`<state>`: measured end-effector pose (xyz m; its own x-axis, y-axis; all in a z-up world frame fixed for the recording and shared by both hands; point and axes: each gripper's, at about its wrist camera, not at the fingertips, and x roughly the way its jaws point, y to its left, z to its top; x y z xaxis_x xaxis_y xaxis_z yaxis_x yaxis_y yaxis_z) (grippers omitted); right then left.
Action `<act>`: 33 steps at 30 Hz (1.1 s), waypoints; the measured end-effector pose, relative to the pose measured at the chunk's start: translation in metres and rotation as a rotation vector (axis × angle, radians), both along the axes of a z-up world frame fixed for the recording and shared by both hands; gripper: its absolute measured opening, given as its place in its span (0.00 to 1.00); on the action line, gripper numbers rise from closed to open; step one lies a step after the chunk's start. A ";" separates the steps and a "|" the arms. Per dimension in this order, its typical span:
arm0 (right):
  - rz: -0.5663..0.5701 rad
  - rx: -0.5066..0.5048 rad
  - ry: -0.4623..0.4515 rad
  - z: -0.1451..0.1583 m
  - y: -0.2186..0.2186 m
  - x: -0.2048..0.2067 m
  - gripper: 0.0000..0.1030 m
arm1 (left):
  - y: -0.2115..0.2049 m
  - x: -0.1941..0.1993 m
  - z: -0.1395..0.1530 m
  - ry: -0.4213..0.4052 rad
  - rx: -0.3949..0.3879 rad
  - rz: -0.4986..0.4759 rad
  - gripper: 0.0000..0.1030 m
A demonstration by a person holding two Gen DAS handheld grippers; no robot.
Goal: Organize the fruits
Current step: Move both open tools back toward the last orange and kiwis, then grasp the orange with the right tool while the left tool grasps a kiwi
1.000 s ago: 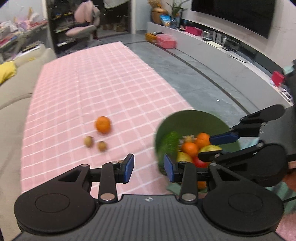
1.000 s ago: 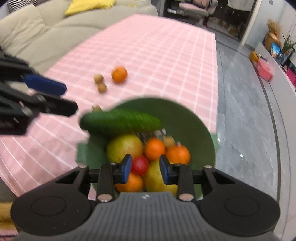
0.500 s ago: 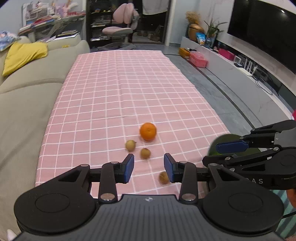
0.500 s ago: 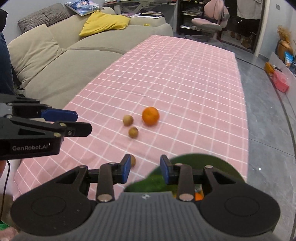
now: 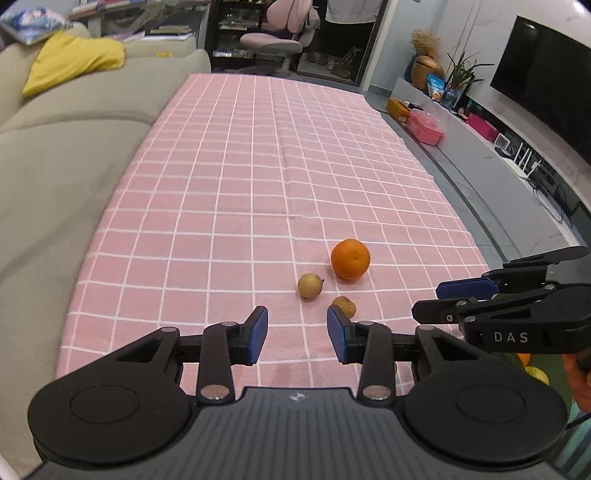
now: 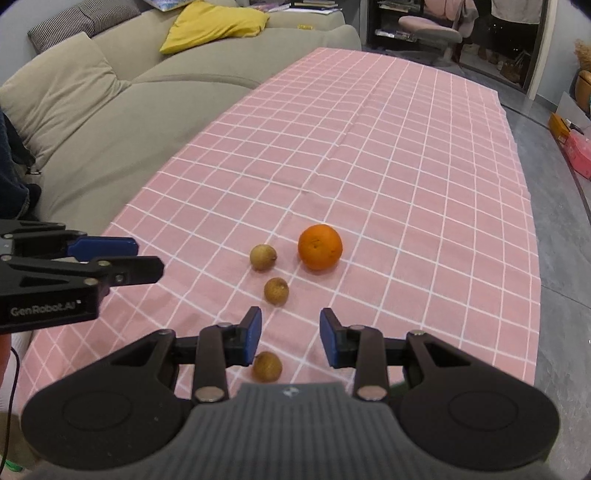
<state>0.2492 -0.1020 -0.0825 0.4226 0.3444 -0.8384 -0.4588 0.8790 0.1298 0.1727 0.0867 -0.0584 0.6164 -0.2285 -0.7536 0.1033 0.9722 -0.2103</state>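
Note:
An orange (image 5: 350, 258) (image 6: 320, 246) lies on the pink checked tablecloth (image 5: 258, 177) (image 6: 369, 147). Three small brown fruits lie near it: one (image 5: 309, 285) (image 6: 262, 257) left of the orange, one (image 5: 344, 305) (image 6: 276, 291) nearer me, and one (image 6: 266, 366) just below my right gripper's left finger. My left gripper (image 5: 297, 334) is open and empty, short of the fruits. My right gripper (image 6: 290, 336) is open and empty above the cloth. Each gripper shows at the edge of the other's view, the right one (image 5: 461, 301) and the left one (image 6: 122, 258).
A beige sofa (image 6: 110, 110) with a yellow cushion (image 6: 214, 24) runs along the table's left side. Grey floor (image 6: 561, 258) lies to the right. A bit of fruit (image 5: 532, 369) shows under the right gripper. A TV shelf (image 5: 498, 147) stands far right.
Both grippers have pulled back and tilted up from the green bowl of fruit. The bowl has dropped out of view, and the loose fruits on the cloth now sit ahead of the fingers.

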 end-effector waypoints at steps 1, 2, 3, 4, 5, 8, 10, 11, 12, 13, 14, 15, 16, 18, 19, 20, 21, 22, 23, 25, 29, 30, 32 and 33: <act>0.001 -0.004 0.007 -0.004 0.001 0.004 0.31 | 0.002 0.002 -0.003 0.004 -0.009 -0.001 0.43; 0.002 -0.008 0.013 -0.007 0.001 0.006 0.31 | 0.004 0.003 -0.007 0.012 -0.017 -0.005 0.43; 0.007 -0.015 0.022 -0.010 0.002 0.010 0.31 | 0.004 0.006 -0.011 0.021 -0.021 -0.010 0.43; 0.010 -0.020 0.029 -0.013 0.003 0.013 0.31 | 0.004 0.008 -0.015 0.029 -0.021 -0.011 0.43; 0.013 -0.025 0.037 -0.017 0.004 0.016 0.31 | 0.003 0.010 -0.018 0.036 -0.020 -0.012 0.43; 0.029 -0.020 0.059 -0.023 0.008 0.024 0.31 | -0.001 0.017 -0.027 0.056 -0.017 -0.024 0.43; 0.039 -0.018 0.072 -0.028 0.012 0.031 0.31 | -0.004 0.024 -0.033 0.066 -0.008 -0.034 0.40; 0.040 -0.015 0.077 -0.029 0.014 0.034 0.31 | -0.006 0.027 -0.034 0.066 -0.001 -0.042 0.40; 0.040 -0.013 0.080 -0.031 0.016 0.039 0.31 | -0.009 0.031 -0.036 0.063 0.008 -0.054 0.39; 0.040 -0.014 0.080 -0.033 0.018 0.043 0.31 | -0.011 0.035 -0.037 0.059 0.015 -0.063 0.39; 0.040 -0.016 0.079 -0.034 0.019 0.046 0.31 | -0.012 0.038 -0.038 0.056 0.019 -0.070 0.39; 0.039 -0.021 0.077 -0.035 0.021 0.051 0.31 | -0.013 0.043 -0.039 0.055 0.018 -0.074 0.39; 0.037 -0.025 0.074 -0.036 0.022 0.055 0.31 | -0.014 0.047 -0.040 0.056 0.010 -0.076 0.39; 0.036 -0.030 0.067 -0.038 0.024 0.064 0.31 | -0.015 0.055 -0.043 0.059 -0.004 -0.072 0.39; 0.034 -0.031 0.064 -0.038 0.024 0.068 0.31 | -0.016 0.060 -0.045 0.063 -0.006 -0.070 0.39; 0.031 -0.033 0.061 -0.039 0.025 0.072 0.37 | -0.018 0.064 -0.047 0.065 -0.006 -0.070 0.39; 0.028 -0.034 0.055 -0.039 0.025 0.077 0.41 | -0.020 0.067 -0.049 0.068 -0.003 -0.071 0.39; 0.027 -0.036 0.048 -0.039 0.026 0.080 0.42 | -0.021 0.071 -0.052 0.072 0.001 -0.071 0.39; 0.028 -0.039 0.044 -0.040 0.026 0.083 0.42 | -0.022 0.073 -0.054 0.076 0.005 -0.070 0.39; 0.025 -0.039 0.037 -0.041 0.026 0.091 0.42 | -0.024 0.077 -0.059 0.084 0.004 -0.065 0.39; 0.022 -0.023 0.057 -0.048 0.027 0.101 0.43 | -0.027 0.084 -0.065 0.103 -0.020 -0.059 0.39; 0.022 -0.020 0.063 -0.050 0.027 0.104 0.44 | -0.027 0.085 -0.065 0.104 -0.021 -0.063 0.39; 0.021 -0.017 0.070 -0.053 0.028 0.107 0.45 | -0.031 0.086 -0.066 0.104 -0.014 -0.068 0.39; 0.023 -0.012 0.075 -0.054 0.029 0.108 0.45 | -0.033 0.086 -0.067 0.107 -0.015 -0.074 0.39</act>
<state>0.3574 -0.0734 -0.1365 0.3503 0.3429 -0.8716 -0.4683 0.8701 0.1541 0.2591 0.0537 -0.1249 0.5137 -0.2825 -0.8101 0.1510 0.9593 -0.2388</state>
